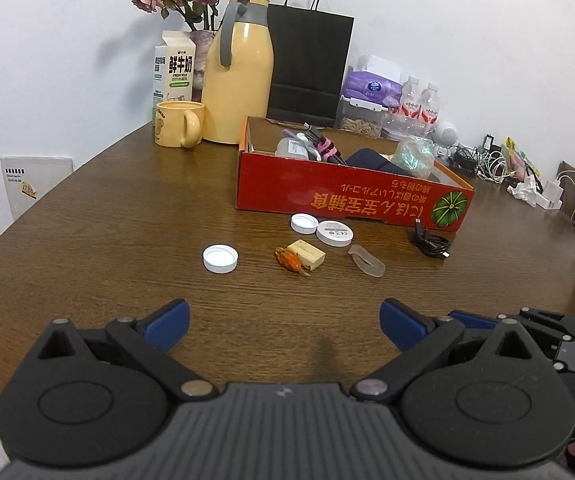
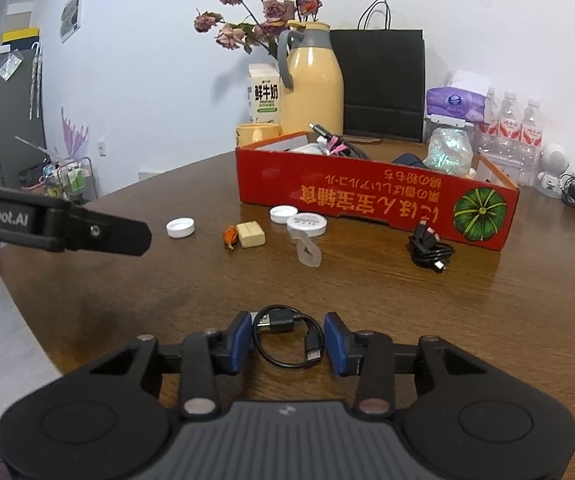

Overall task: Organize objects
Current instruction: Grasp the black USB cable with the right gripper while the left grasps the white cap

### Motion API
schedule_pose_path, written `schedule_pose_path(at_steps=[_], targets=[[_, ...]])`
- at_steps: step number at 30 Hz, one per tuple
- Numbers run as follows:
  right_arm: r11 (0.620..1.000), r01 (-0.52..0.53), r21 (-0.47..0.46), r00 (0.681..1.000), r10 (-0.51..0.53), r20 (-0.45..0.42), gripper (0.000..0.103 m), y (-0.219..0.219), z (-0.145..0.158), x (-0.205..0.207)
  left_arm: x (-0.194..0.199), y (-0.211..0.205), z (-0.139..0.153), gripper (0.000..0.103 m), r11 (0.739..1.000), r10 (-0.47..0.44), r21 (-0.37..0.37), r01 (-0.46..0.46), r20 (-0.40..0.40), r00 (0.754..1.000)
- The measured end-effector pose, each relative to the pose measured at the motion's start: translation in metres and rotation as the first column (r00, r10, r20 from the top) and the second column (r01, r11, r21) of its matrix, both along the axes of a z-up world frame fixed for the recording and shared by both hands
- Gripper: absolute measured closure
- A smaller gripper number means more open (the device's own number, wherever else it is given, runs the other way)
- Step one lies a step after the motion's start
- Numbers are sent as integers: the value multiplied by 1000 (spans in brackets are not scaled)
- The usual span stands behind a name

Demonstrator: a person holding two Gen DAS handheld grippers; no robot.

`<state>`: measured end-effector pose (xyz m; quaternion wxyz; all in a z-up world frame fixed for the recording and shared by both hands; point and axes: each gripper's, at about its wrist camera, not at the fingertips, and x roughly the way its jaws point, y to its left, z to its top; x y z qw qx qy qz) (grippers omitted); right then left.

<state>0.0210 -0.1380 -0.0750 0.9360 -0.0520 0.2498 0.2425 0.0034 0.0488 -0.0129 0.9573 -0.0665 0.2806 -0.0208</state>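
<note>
We hold our left tongs [image 1: 285, 326] spread wide above the bare wood of the tabletop [image 1: 107, 240], grasping nothing. Our right tongs [image 2: 287, 338] are also parted, their blue pads either side of a small coiled black USB cable [image 2: 287, 336] that lies on the tabletop; whether the pads touch it we cannot tell.

Ahead of us stands the red cardboard box [image 1: 347, 196], printed with a green pumpkin, holding cables, a dark pouch and a glittery wrapped bundle. Just in front of it lie two white lids [image 1: 304, 223] touching each other, and nearer us a third white cap [image 1: 220, 258] sits apart. Between them rest a pale yellow block [image 1: 306, 254] with an orange crab-like trinket [image 1: 289, 261] against it, and a translucent strip [image 1: 366, 261] just beside. A second black cable bundle [image 1: 431, 242] lies near the box's pumpkin corner.

Behind the box stand a yellow mug [image 1: 178, 123], a milk carton [image 1: 173, 68], a yellow thermos jug [image 1: 239, 72] and a black paper bag [image 1: 307, 60].
</note>
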Motion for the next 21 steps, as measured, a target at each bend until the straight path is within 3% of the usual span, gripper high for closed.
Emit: schedule_pose_path(at_steps=[8, 21], targets=[[999, 44, 11, 998, -44, 36, 65, -14, 11, 8, 16, 5, -5, 0, 1000, 21, 11, -21, -15, 1000], [995, 96, 20, 993, -97, 71, 65, -33, 24, 39, 64, 25, -12, 0, 992, 85, 94, -82, -34, 996]])
